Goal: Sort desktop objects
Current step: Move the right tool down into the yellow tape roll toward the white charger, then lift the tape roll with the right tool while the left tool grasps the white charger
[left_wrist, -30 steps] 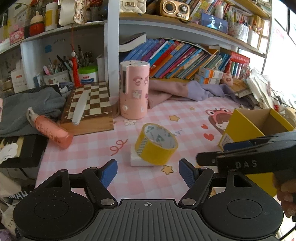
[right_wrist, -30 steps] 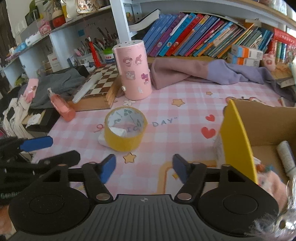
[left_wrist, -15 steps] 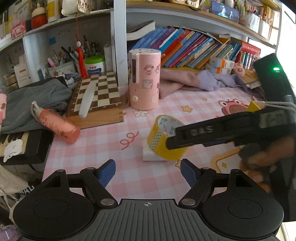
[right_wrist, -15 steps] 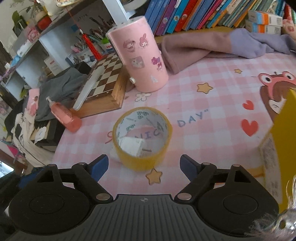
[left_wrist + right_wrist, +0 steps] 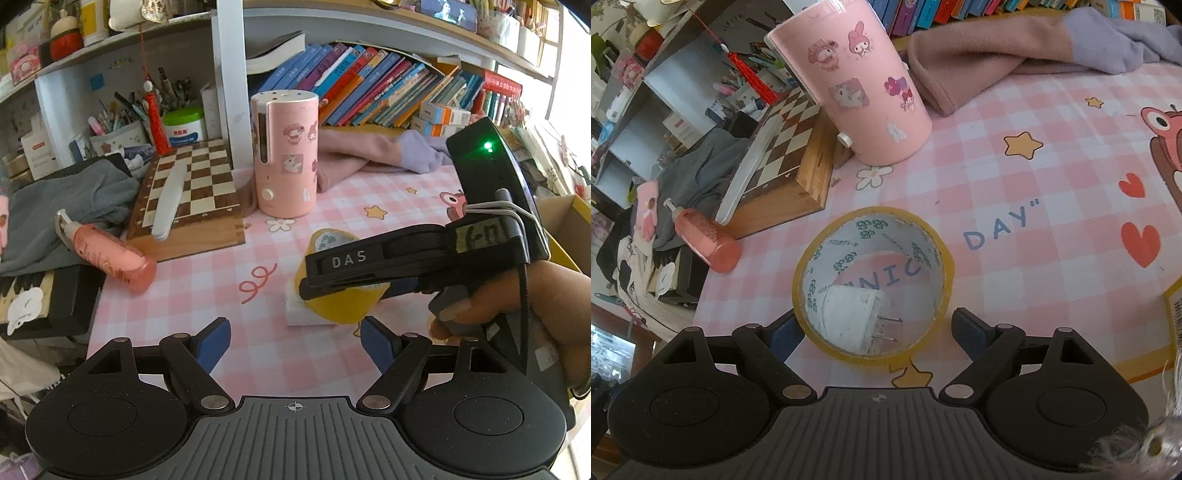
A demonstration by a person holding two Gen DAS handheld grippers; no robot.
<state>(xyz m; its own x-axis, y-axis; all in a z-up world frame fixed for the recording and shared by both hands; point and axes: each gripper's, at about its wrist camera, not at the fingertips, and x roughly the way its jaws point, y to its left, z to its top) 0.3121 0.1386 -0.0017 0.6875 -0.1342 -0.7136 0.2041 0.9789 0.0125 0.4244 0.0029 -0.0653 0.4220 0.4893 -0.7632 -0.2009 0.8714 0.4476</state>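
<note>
Yellow tape roll [image 5: 873, 286], propped on a white plug adapter [image 5: 855, 317], sits between the right gripper [image 5: 873, 334]'s wide, untouching fingers: reach step. Next, closing squarely on its sides. Left gripper [image 5: 295, 341] waits wide, empty.

You had a pink checked desk mat [image 5: 1015, 177] before you. On it stood a pink canister [image 5: 857, 85]; a chessboard box [image 5: 786, 147], pink bottle [image 5: 705, 240] and white charger [image 5: 853, 314] lay there too.

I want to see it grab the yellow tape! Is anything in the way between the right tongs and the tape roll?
Nothing blocks it. The right tongs are open with the yellow tape roll already between their blue tips. A white plug is under the roll, which leans on it. It shows through the hole, not between the tips and the tape.
</note>
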